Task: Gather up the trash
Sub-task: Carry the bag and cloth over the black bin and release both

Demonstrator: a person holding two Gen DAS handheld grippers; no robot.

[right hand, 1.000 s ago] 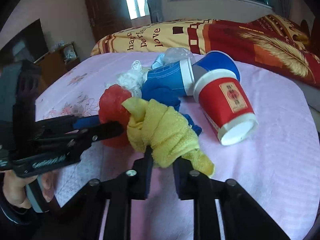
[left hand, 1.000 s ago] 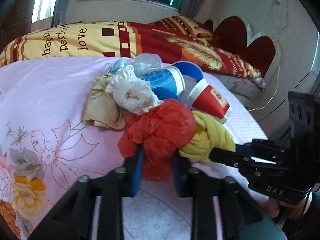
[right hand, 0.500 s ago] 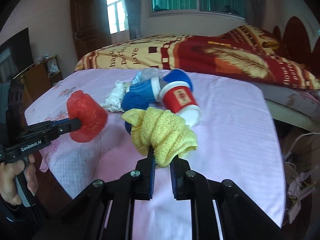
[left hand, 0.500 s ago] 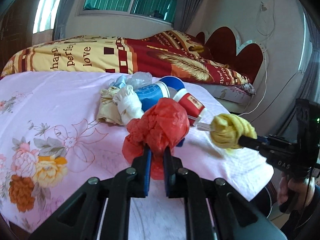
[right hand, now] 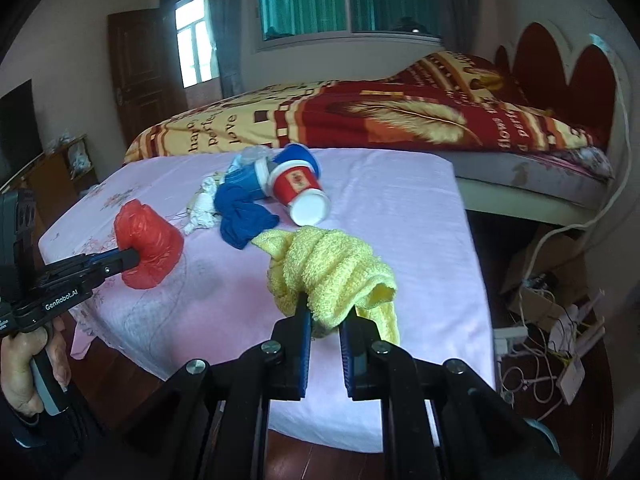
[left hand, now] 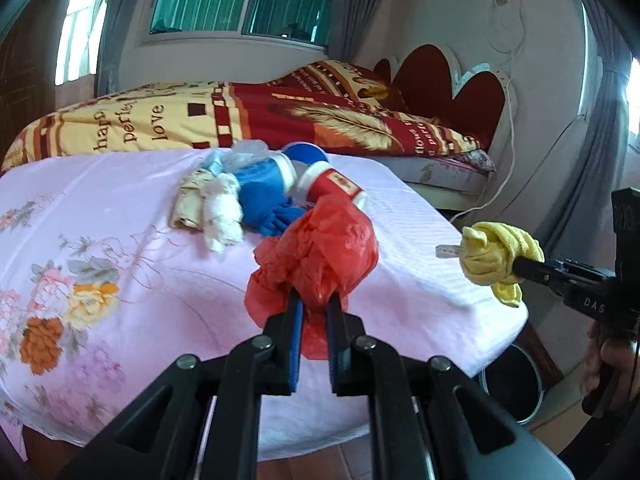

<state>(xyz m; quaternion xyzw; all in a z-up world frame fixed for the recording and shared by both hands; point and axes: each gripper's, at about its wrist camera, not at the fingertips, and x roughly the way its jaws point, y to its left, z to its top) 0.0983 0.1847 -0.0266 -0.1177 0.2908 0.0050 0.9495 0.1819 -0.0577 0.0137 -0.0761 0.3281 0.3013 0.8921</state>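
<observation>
Left wrist view: the left gripper (left hand: 314, 308) is seen with its jaws clamped on a crumpled red plastic bag (left hand: 316, 252), which is held above the pink floral sheet (left hand: 120, 240) near its front edge. The bag is a rounded bunch with no clear long axis; its lower part is hidden between the fingers. At the right, the right gripper (left hand: 516, 266) is closed on a yellow cloth (left hand: 494, 254), held past the sheet's corner, its bunched end pointing left. A small pale tag beside the cloth cannot be made out. Below it, a dark bin (left hand: 512, 380) is partly cut off by the sheet.

Right wrist view: the yellow cloth (right hand: 332, 276) is gripped at its lower fold, its long axis running up-left, one tail hanging at the right. The red bag (right hand: 150, 244) is seen at the left in the left gripper (right hand: 134, 258). On the sheet behind, a red cup (right hand: 300, 192) lies on its side, open mouth towards the camera, just beside a blue cup (right hand: 248, 178); a blue cloth (right hand: 244, 216) partly covers white crumpled paper (right hand: 202, 208).
</observation>
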